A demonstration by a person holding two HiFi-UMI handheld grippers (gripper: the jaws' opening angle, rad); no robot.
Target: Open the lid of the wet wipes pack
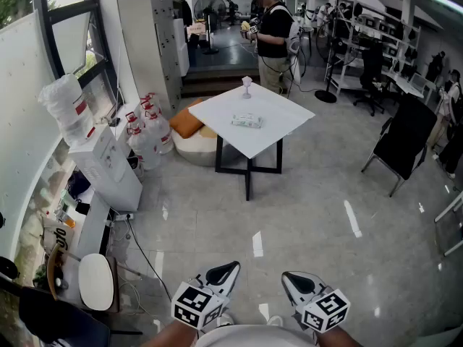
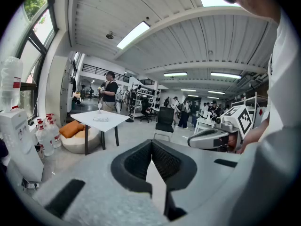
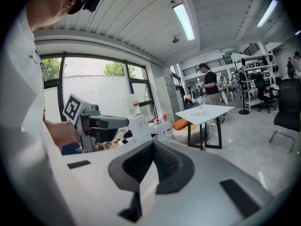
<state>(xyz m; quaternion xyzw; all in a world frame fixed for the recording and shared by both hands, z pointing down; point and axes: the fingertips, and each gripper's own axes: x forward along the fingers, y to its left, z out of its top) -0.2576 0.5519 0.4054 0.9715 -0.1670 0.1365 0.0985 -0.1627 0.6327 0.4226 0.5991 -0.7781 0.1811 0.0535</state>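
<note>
Head view: the left gripper & right gripper are hanging low at the frame's bottom, side by side over bare floor, both pointing fwd. The wet wipes pack is lying flat near the middle of the white table, well apart from both grippers, w/ a small white stemmed object standing beyond it. A person is standing behind the table.

Left gripper view: jaws are sitting fully together, nothing btwn them; the pack is showing only as a tiny shape on the far table.

Right gripper view: same here: jaws are pressing tip to tip, empty; table far off to the right.

Handling, as a guess: the pack is prob. light, soft & slick film, so it'll be sliding when pushed. Lid too small to make out. One gripper should be pinning the body down while the other is catching the stiff lid's free lip.
</note>
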